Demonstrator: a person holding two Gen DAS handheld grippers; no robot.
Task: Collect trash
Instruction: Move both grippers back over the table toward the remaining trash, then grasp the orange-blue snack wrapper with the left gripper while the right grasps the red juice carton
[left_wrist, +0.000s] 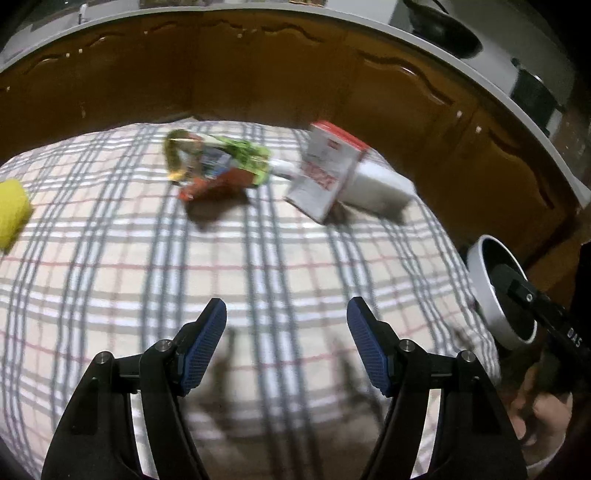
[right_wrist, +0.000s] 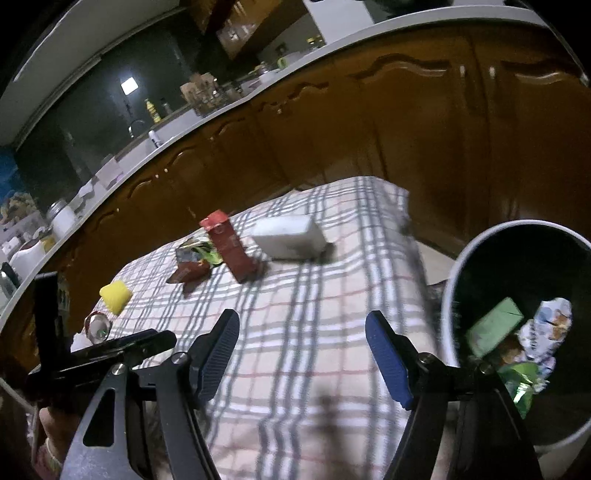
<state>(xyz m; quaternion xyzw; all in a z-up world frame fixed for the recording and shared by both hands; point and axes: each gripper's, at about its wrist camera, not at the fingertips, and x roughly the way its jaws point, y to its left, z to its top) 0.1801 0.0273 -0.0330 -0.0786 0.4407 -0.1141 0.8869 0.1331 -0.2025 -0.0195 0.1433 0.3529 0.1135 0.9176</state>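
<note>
A: Where does the trash lie?

B: Toward the far edge of the table's plaid cloth (left_wrist: 258, 266); a crumpled snack wrapper (left_wrist: 218, 166), green and orange, lies just beside a red-and-white carton (left_wrist: 325, 170), which leans against a white box (left_wrist: 380, 186) near the far right corner; the left wrist view is blurred, so the carton's print cannot be read.

A: And the far left?

B: A yellow sponge (left_wrist: 11, 212) sits near the left edge, well apart from the wrapper; in the right wrist view something small, round and glassy (right_wrist: 98, 326) lies just beside it (too blurred to name).

A: The grippers?

B: The left gripper (left_wrist: 286, 345) hangs over the near part of the cloth, its blue pads (left_wrist: 205, 347) spread wide with nothing between them; the right gripper (right_wrist: 303, 356) is likewise spread and empty, over the cloth near the right edge.

A: The bin?

B: A white-rimmed trash bin (right_wrist: 448, 295) stands off the table's right edge; inside lie a green carton (right_wrist: 495, 325), a crumpled pale printed wrapper (right_wrist: 546, 332) and a green wrapper (right_wrist: 524, 380).
</note>
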